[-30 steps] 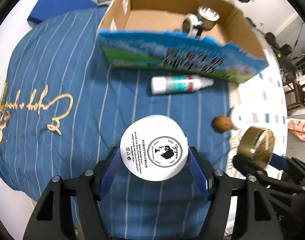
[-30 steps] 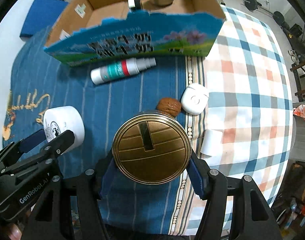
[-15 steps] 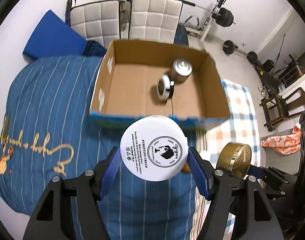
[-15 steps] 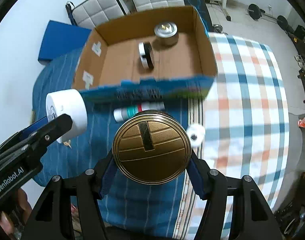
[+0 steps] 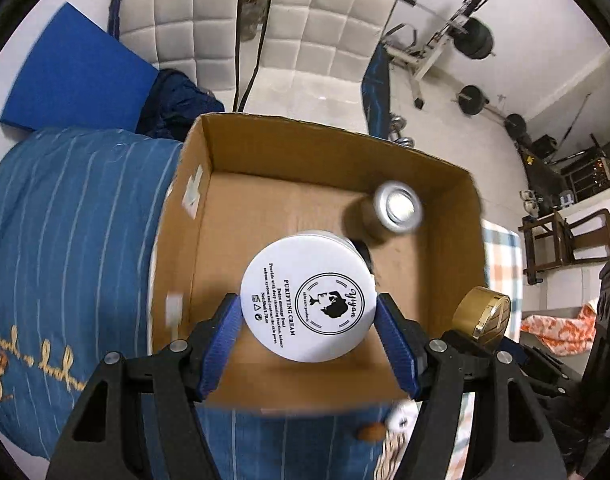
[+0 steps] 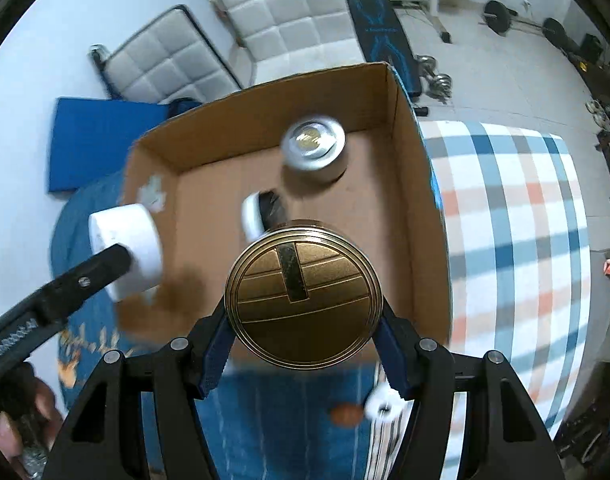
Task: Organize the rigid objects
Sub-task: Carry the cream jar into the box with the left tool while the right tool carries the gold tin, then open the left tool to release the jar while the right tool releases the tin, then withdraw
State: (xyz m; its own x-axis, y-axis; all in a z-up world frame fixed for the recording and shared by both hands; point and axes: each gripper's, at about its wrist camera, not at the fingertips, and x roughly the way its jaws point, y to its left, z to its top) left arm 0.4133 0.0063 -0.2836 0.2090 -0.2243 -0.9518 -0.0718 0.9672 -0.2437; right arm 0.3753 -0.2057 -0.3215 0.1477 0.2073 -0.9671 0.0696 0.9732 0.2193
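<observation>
So we've got the blue striped bedspread (image 5: 85, 240) with gold script stitched on it, next to a plaid cover (image 6: 517, 216) in blue, orange and white. Sitting on the bed is an open cardboard box (image 5: 461, 216), plain brown inside with a couple of white sticker scraps on its left wall.

Inside the box there's a silver-lidded jar (image 5: 397, 208) standing near the back right, plus a white-and-black round jar (image 6: 257, 216) tipped on its edge, partly hidden from us.

Our left gripper (image 5: 309, 334) is clamped on a white cream jar (image 5: 309, 300), blue pads pressing both sides. Flat white lid, black round logo, "PURIFYING CREAM" printed on it. It's hanging over the box's near left part.

Our right gripper (image 6: 303, 322) is closed around a gold tin (image 6: 303, 294), a brassy round lid with grooved lines and a dark slot. It's above the box's front edge.

Smallest stuff: a brown walnut-looking thing (image 6: 347, 414) and a small white case (image 6: 379, 404) on the bed in front of the box, both blurry.
</observation>
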